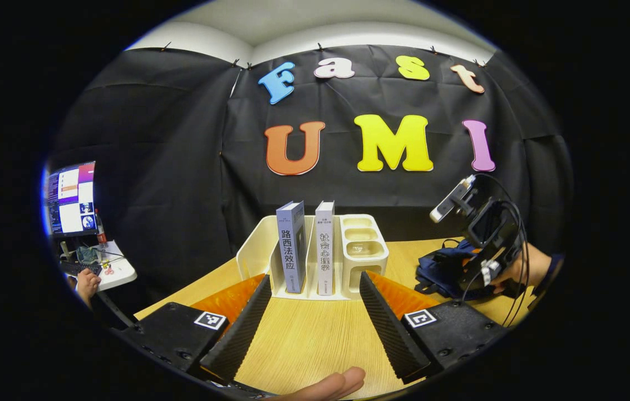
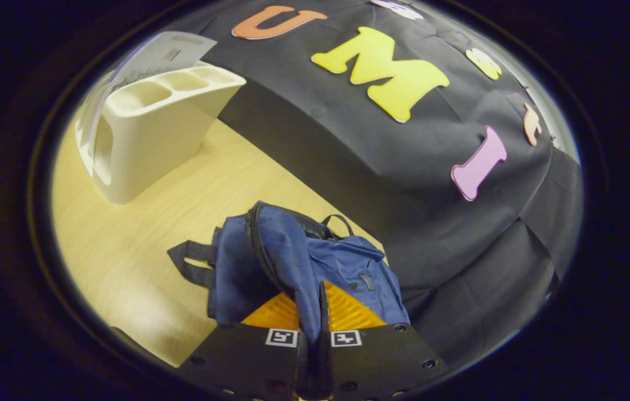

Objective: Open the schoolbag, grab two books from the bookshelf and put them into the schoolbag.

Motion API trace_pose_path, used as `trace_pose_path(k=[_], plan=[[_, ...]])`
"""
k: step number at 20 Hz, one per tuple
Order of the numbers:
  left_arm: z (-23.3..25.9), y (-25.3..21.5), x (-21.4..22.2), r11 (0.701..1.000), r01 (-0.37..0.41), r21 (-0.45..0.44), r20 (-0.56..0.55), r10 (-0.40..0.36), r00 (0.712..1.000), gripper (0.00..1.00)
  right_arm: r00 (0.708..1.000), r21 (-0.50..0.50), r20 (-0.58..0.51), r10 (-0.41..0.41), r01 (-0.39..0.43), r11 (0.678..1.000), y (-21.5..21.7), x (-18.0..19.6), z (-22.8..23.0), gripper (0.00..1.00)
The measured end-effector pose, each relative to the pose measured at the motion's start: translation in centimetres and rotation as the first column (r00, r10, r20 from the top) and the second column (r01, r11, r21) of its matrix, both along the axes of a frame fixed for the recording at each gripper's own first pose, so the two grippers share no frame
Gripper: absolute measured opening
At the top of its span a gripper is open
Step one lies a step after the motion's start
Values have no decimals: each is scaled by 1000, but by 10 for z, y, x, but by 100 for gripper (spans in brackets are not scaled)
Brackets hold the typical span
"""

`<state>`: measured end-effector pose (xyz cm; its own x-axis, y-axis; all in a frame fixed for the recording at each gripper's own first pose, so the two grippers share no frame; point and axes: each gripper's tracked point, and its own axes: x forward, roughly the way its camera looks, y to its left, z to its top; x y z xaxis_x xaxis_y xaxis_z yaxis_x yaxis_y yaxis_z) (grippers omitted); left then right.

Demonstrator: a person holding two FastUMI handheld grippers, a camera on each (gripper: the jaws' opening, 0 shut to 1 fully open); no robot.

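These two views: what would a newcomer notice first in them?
In the left gripper view, two upright books stand in a cream bookshelf on the wooden table, framed by the left gripper with its jaws wide apart. In the right gripper view, the right gripper pinches the blue schoolbag fabric.

Recording booth, black cloth wall [image 1: 181, 167] behind wooden table [image 1: 304, 340], monitor [image 1: 70, 197] on cluttered side desk [image 1: 117, 270] left of table
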<state>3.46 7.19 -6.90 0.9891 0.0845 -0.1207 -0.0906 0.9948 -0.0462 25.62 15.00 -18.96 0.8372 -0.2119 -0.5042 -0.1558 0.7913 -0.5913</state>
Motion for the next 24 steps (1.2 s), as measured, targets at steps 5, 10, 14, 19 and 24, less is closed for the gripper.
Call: trace_pose_path(k=[5,10,14,19,24], plan=[[-3,-3,4,1000,-7,-4,-13,7,1000,100,1000,99,-12,-21,22,995,-35,22,35,7],[5,-10,15,998,35,-59,-23,-36,999,100,999,143,26,-29,25,989,-69,41,69,7],[11,-8,36,996,60,-68,-50,-64,997,100,999,156,43,-7,0,988,-87,52,88,7],[40,-2,71,994,81,-71,-32,-83,996,100,998,175,61,15,-26,984,-104,65,118,9],[66,0,106,993,95,-70,-35,-98,995,100,999,212,50,22,-32,977,-124,77,131,7]])
